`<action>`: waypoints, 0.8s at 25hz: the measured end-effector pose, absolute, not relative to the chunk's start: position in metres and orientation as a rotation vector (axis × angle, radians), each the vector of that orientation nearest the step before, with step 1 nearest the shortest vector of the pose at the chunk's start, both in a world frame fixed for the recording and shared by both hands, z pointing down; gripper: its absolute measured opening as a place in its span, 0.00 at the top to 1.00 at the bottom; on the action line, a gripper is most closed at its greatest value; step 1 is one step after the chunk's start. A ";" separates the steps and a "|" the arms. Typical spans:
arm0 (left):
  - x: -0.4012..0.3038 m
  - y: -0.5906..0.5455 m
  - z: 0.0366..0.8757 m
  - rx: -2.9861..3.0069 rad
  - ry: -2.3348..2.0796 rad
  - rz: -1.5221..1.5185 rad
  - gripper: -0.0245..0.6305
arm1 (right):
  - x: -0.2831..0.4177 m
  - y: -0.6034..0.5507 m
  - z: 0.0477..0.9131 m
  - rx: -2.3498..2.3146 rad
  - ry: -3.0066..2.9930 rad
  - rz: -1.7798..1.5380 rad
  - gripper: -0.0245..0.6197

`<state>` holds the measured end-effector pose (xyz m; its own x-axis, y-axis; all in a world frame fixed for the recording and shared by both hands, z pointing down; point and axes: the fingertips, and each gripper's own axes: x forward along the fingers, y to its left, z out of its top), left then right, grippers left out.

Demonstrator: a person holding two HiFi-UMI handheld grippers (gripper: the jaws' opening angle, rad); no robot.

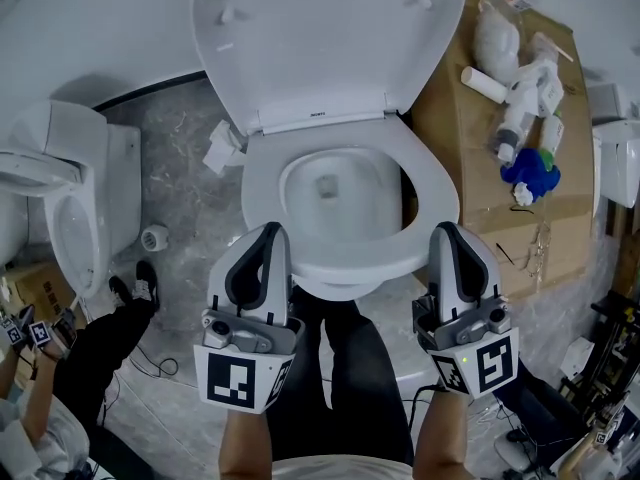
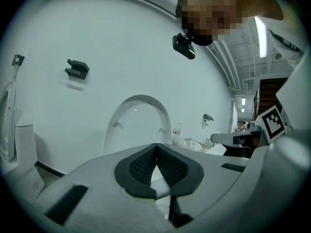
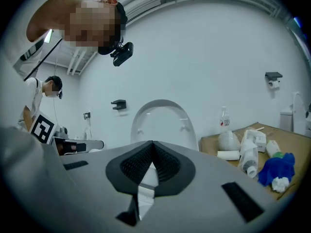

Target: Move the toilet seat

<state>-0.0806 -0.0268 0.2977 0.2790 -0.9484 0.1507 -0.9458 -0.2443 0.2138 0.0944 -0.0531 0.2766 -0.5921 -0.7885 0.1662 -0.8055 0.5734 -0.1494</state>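
Observation:
The white toilet stands straight ahead in the head view, its lid [image 1: 330,38] raised against the wall. The seat ring [image 1: 430,183] lies flat on the bowl. My left gripper [image 1: 270,232] is shut and empty, its tip by the seat's front left edge. Shut and empty too, my right gripper [image 1: 444,230] has its tip at the seat's front right edge. Whether either tip touches the seat I cannot tell. In the left gripper view the upright lid [image 2: 138,123] shows beyond the closed jaws of the left gripper [image 2: 155,147]. The right gripper view shows the same lid [image 3: 163,120] past the right gripper [image 3: 152,143].
A second toilet [image 1: 70,198] stands at the left, with a paper roll [image 1: 153,236] on the floor beside it. A cardboard sheet [image 1: 520,228] at the right carries bottles, paper rolls and a blue cloth [image 1: 530,171]. Another person [image 1: 60,368] stands at the lower left.

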 end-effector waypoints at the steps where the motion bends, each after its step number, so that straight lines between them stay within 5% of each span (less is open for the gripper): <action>1: -0.082 -0.029 0.297 2.291 -1.746 -0.020 0.95 | 0.094 -0.056 0.275 1.378 -2.717 0.314 0.94; 20: -0.096 -0.064 0.275 2.288 -1.794 -0.071 0.95 | 0.084 -0.095 0.253 1.375 -2.770 0.249 0.94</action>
<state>-0.0958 -0.0643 0.2753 0.2479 -0.9631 0.1044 -0.9518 -0.2221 0.2115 0.0836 -0.0953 0.2532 -0.6065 -0.7880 0.1062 -0.7943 0.5944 -0.1259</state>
